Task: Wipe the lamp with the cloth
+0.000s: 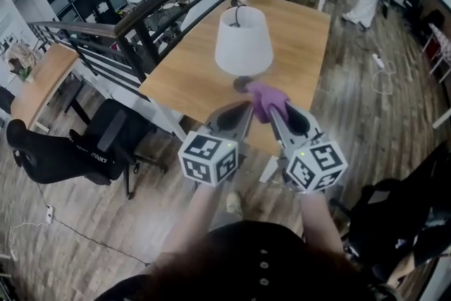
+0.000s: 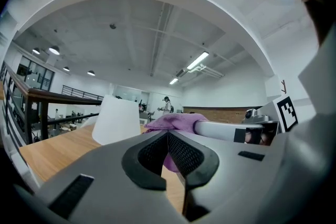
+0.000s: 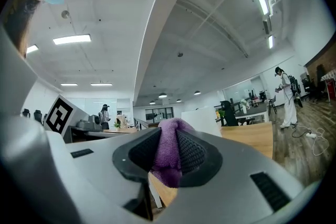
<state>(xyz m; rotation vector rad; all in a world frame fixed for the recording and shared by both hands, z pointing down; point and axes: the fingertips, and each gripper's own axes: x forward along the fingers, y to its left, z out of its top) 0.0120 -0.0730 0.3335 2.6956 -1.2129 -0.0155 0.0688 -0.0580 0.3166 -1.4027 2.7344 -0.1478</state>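
- On the wooden table [image 1: 184, 84], near its front edge, stands the lamp [image 1: 243, 42] with a white shade; bare tabletop on both sides
- Right gripper [image 3: 169, 159] has its jaws clamped on the purple cloth [image 1: 268, 96], just beside the lamp base
- Left gripper [image 2: 168, 150] has its jaws together, nothing between
- Black railing [image 1: 106, 32] runs along the table's left side
- White print on the black chair [image 1: 77, 151] is too small to read

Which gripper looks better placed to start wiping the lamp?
The right gripper: its jaws grip the purple cloth close by the lamp. The left gripper is shut on nothing.
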